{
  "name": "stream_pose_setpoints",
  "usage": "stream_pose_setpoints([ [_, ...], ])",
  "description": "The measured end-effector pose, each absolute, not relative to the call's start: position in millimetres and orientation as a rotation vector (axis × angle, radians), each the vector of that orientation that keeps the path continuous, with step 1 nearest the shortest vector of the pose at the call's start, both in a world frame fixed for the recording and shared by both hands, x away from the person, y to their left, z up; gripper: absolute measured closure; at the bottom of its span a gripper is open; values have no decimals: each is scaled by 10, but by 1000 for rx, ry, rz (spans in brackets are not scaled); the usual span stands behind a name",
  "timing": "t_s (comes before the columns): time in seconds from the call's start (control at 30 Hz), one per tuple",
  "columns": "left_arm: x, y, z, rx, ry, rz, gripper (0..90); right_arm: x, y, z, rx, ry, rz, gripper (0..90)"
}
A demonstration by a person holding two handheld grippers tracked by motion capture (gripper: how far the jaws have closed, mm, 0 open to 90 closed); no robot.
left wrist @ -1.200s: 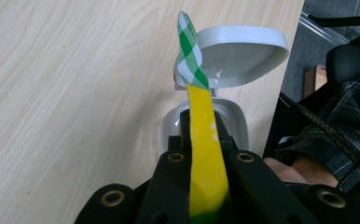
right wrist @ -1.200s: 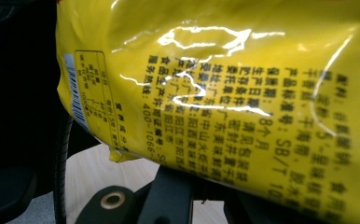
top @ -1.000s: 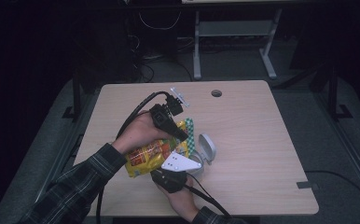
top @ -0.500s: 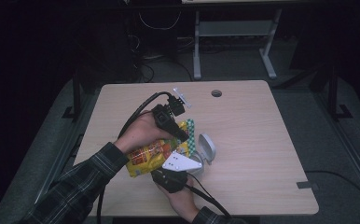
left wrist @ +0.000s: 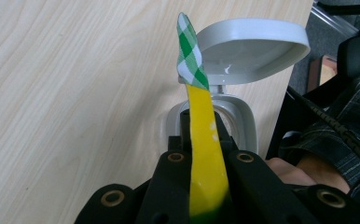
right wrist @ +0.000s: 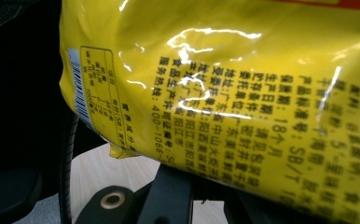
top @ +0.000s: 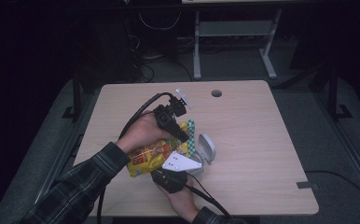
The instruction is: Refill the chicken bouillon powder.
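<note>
- Left gripper (top: 180,133): jaws closed on the green-checked top edge of the yellow snack bag (top: 157,154), held above the worktop (top: 252,130).
- Bag back: black Chinese print, barcode, "400-1066".
- Right gripper (top: 169,168): jaws closed on the bag.
- Grey flip-lid container (top: 206,148): lid open.

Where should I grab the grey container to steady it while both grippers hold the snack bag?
Take the container by its lower body, from the far right side. Its hinged lid stands open and would swing, and the bag covers the near left.
</note>
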State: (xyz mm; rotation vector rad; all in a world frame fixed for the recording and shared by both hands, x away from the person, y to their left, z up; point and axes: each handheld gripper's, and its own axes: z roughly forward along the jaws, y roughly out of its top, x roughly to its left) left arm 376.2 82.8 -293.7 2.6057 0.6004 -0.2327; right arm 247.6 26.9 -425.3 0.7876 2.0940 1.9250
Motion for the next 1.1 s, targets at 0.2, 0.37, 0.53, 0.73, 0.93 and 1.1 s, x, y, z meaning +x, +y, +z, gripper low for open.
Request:
stream_pose_setpoints([
  [0.2,3762,816,-2940,2617,610,-222,899,2477,270,-4253,787,2094,1930,898],
  [0.37,3765,802,-2950,2625,621,-207,899,2479,270,-4256,795,2094,1934,898],
  [0.53,3758,795,-2948,2624,625,-202,899,2479,266,-4256,793,2093,1934,898],
  [0.73,3758,795,-2950,2624,627,-205,899,2480,268,-4255,791,2093,1935,898],
  [0.93,3758,796,-2948,2623,623,-203,899,2480,266,-4255,788,2094,1932,899],
  [1.1,3756,798,-2946,2625,620,-203,899,2479,268,-4254,784,2093,1931,898],
])
